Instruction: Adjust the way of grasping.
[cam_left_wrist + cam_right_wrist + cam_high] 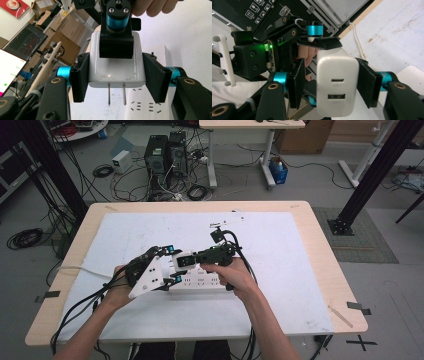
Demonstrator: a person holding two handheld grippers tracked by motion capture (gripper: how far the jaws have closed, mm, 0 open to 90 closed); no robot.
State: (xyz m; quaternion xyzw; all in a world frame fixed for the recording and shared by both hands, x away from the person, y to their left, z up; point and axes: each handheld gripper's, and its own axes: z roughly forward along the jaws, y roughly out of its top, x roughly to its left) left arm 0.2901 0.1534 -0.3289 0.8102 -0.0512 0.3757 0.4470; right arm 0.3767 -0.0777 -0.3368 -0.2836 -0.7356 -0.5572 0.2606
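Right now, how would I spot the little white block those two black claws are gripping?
Look at the white mat on the wooden table, just above the white power strip. Between the two grippers sits a white charger, a glossy rounded cube with two metal prongs on one face and two ports on the opposite face.

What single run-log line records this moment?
left gripper: shut on white two-pin charger | right gripper: open around it | white power strip: below

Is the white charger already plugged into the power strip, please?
No, the two prongs of the white charger are bare, clear of the sockets in the power strip.
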